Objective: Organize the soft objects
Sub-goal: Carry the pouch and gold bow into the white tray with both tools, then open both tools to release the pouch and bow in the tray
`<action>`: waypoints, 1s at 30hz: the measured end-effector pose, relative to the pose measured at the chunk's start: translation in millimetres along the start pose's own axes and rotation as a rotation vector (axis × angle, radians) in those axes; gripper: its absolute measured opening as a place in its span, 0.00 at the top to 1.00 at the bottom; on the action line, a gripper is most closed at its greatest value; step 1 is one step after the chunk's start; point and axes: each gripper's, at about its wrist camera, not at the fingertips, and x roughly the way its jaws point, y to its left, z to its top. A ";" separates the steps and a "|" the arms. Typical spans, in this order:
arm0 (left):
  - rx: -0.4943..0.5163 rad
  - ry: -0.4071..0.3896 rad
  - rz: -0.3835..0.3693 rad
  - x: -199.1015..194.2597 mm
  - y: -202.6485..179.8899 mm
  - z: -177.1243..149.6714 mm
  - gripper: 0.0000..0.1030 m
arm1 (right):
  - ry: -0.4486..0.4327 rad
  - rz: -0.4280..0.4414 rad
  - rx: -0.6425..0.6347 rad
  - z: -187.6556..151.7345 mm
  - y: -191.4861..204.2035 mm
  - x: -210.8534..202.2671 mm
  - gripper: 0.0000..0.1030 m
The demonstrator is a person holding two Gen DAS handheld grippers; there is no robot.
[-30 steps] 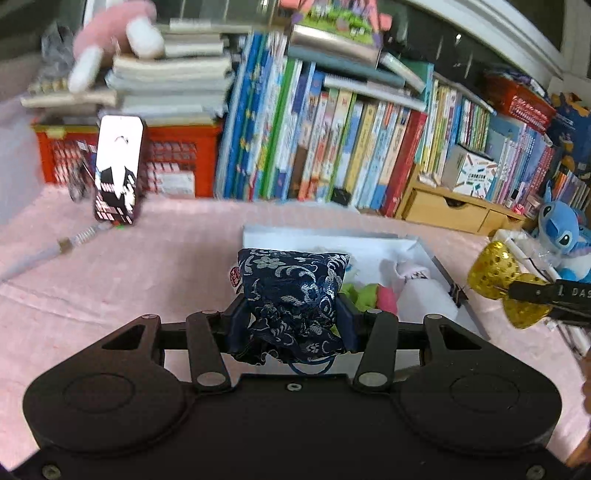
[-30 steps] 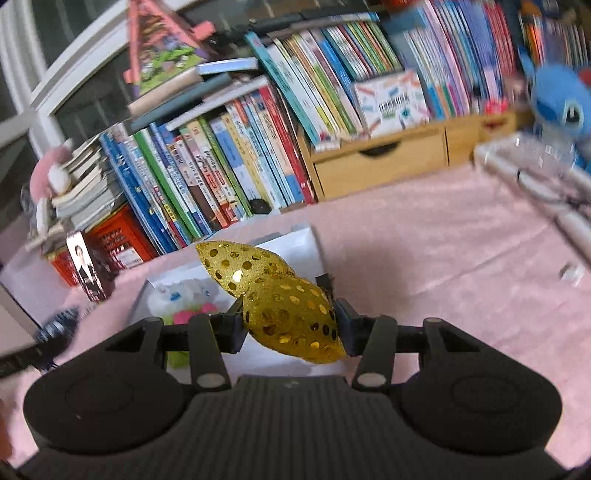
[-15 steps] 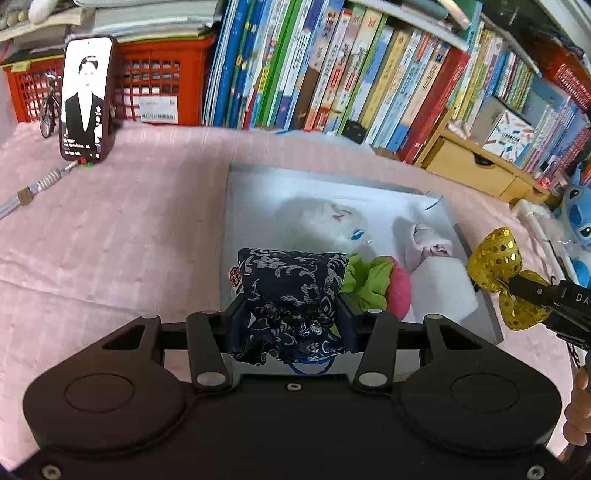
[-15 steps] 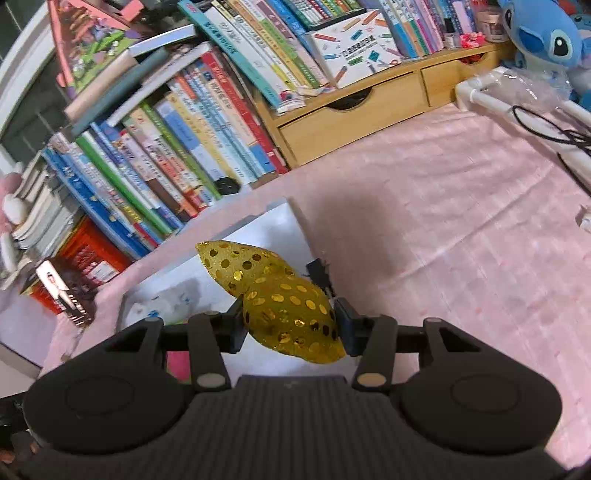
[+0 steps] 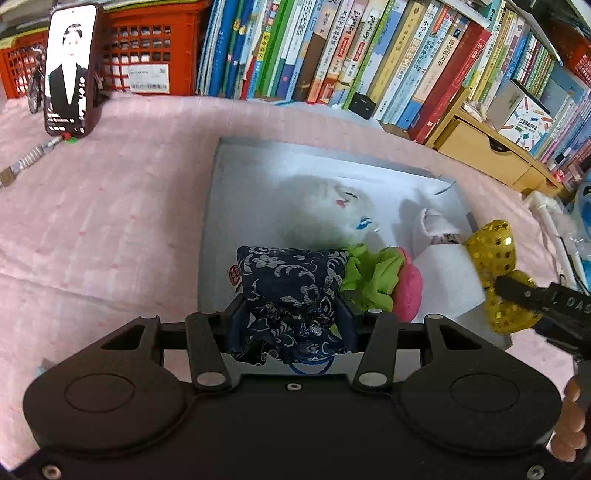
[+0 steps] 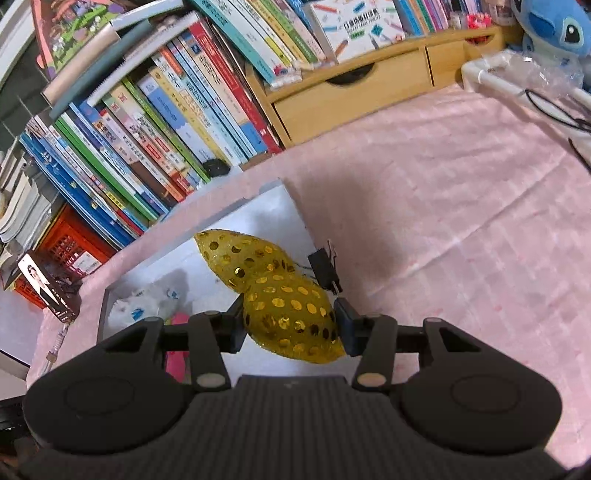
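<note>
My left gripper [image 5: 290, 321] is shut on a dark blue brocade pouch [image 5: 291, 284] and holds it over the near left part of a white box [image 5: 236, 184]. In the box lie a white plush [image 5: 328, 214], a green and pink soft toy [image 5: 384, 284] and a white sock-like piece [image 5: 443, 266]. My right gripper [image 6: 290, 325] is shut on a gold sequin bow [image 6: 280, 299], held over the box's right edge [image 6: 291, 206]. The bow also shows in the left wrist view [image 5: 495, 266].
The box sits on a pink cloth [image 6: 461, 206]. Books [image 5: 369, 51] line the back, with a red crate [image 5: 147, 48], a phone on a stand [image 5: 70, 70], wooden drawers [image 6: 354, 92] and a blue plush [image 6: 557, 26]. A black clip [image 6: 325, 269] sits at the box edge.
Both grippers have moved forward and tilted down over the box, each still holding its object. The box now fills more of both views.
</note>
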 end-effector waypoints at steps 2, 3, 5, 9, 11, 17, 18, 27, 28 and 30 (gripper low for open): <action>-0.008 0.013 -0.008 1.6 -0.2 0.7 0.54 | 0.019 0.005 0.008 0.7 -1.6 3.2 0.50; -0.009 0.017 -0.011 1.7 -0.7 0.7 0.54 | 0.028 0.008 0.011 1.0 -2.3 4.6 0.50; -0.009 0.023 -0.013 2.7 -1.9 1.4 0.54 | 0.050 0.011 0.016 0.8 -3.0 7.4 0.51; -0.006 0.030 -0.019 6.6 -5.8 3.0 0.53 | 0.076 0.012 0.013 0.8 -2.6 11.9 0.52; -0.006 0.041 -0.030 9.4 -7.7 2.7 0.53 | 0.084 0.016 0.012 0.8 -2.1 13.1 0.52; 0.018 0.053 -0.041 14.6 -13.6 1.4 0.44 | 0.118 0.026 0.009 2.2 -3.7 14.7 0.52; 0.020 0.055 -0.044 14.9 -14.4 1.5 0.41 | 0.123 0.027 0.011 2.7 -4.3 15.1 0.52; 0.074 -0.013 -0.042 -6.0 -23.5 0.5 0.24 | 0.114 0.046 -0.006 3.2 -5.5 8.2 0.41; 0.080 -0.031 -0.042 -10.7 -24.2 0.1 0.21 | 0.105 0.046 -0.012 2.5 -4.8 5.6 0.34; 0.097 -0.064 -0.040 -20.2 -26.4 -1.5 0.19 | 0.089 0.053 -0.022 2.0 -3.5 -0.5 0.30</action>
